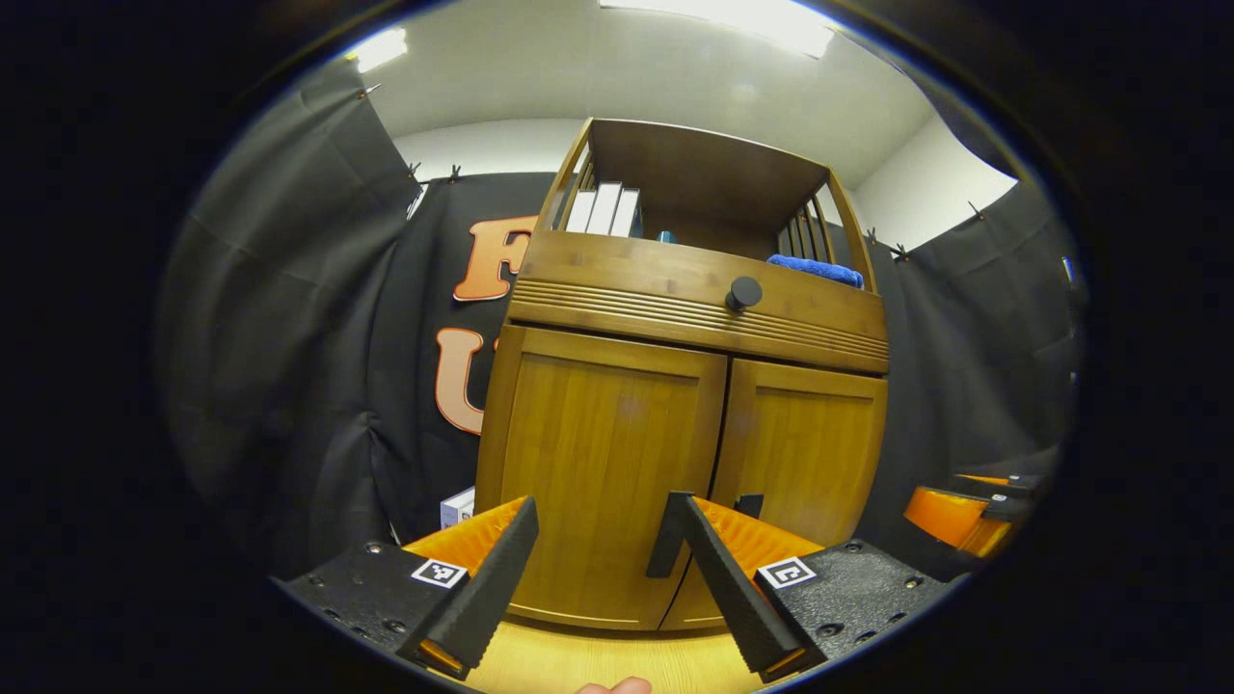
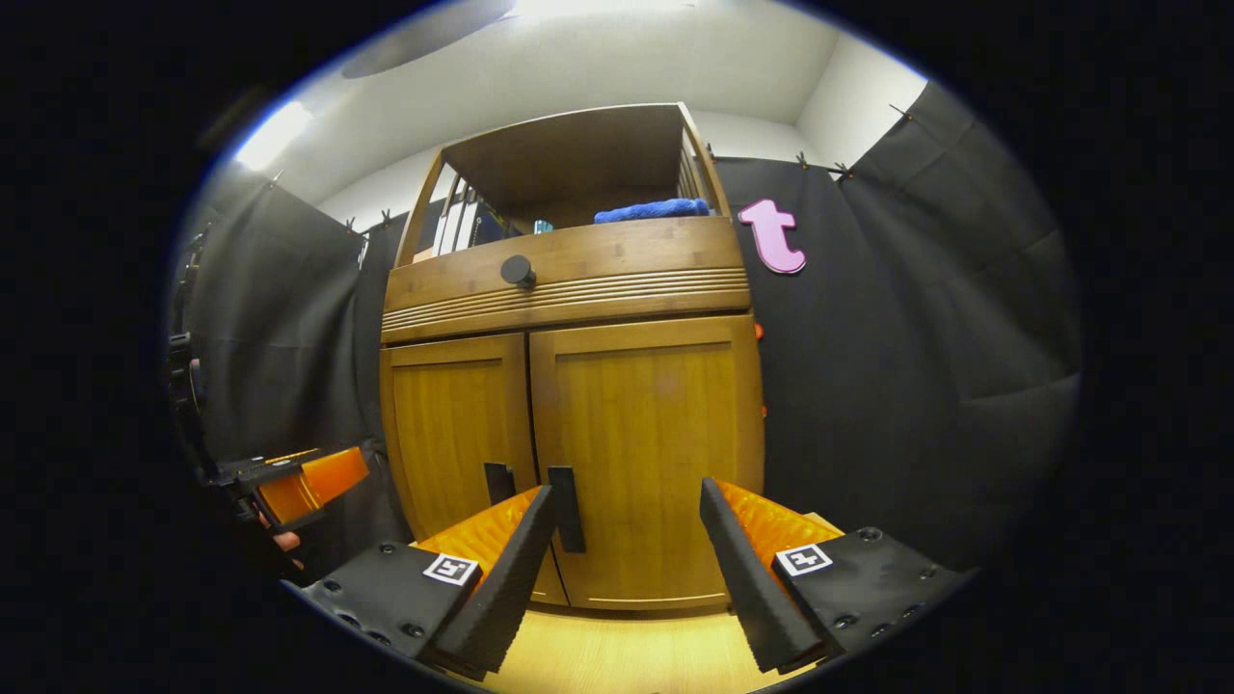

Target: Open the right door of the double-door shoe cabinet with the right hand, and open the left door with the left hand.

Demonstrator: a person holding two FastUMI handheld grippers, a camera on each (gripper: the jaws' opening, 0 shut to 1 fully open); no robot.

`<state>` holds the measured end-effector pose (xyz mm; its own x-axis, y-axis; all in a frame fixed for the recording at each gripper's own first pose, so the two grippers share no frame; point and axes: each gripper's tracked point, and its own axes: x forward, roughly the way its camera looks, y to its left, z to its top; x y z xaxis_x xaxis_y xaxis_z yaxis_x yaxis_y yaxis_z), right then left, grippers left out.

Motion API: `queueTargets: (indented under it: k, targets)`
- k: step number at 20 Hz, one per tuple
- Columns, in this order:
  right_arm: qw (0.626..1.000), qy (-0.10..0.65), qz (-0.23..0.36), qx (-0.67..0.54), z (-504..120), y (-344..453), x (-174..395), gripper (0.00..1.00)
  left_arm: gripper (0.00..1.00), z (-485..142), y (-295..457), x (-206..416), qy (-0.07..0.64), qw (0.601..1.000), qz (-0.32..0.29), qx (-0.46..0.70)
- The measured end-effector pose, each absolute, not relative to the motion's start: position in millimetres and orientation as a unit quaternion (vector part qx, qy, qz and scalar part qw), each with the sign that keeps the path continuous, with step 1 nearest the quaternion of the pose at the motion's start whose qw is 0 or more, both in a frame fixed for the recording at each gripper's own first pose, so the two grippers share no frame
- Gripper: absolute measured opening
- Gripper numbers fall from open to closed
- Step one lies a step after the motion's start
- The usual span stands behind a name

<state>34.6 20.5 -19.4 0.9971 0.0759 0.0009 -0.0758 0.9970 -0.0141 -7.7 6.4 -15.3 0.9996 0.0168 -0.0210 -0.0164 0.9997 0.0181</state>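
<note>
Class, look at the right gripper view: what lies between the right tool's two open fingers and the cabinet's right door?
Nothing: in the right gripper view the right tool faces the closed right door across bare floor.

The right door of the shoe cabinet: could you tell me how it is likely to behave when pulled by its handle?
The right door looks like a rigid wooden panel, so it should probably swing stiffly rather than flex. Its slim dark handle may slip from a loose pinch.

Honey-brown cabinet, black knob, blue cloth
</note>
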Motion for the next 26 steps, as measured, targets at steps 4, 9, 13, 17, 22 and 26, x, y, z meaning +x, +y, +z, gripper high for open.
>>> queueTargets:
  k: [4,9,13,17,22,26]
  targets:
    - [0.998,0.023,0.065,-0.011,-57,49,101,1.00,0.98,-33,7,-17,0.023,1.000,0.005,0.004]
    - [0.996,0.048,0.062,-0.031,-111,78,194,0.97,0.92,-51,22,-32,0.038,0.999,0.013,-0.005]
    - [0.997,0.047,0.045,-0.035,-123,76,227,0.95,0.94,-48,38,-44,0.028,0.999,0.026,0.017]
    - [0.998,0.027,0.022,-0.048,-119,72,230,1.00,0.95,-50,47,-48,0.029,0.999,0.039,0.022]
    - [0.998,0.031,0.019,-0.049,-128,79,232,0.76,0.98,-52,47,-47,0.033,0.998,0.040,0.020]
    - [0.998,0.049,0.044,-0.008,-135,88,233,0.49,0.98,-57,44,-44,0.040,0.998,0.038,0.012]
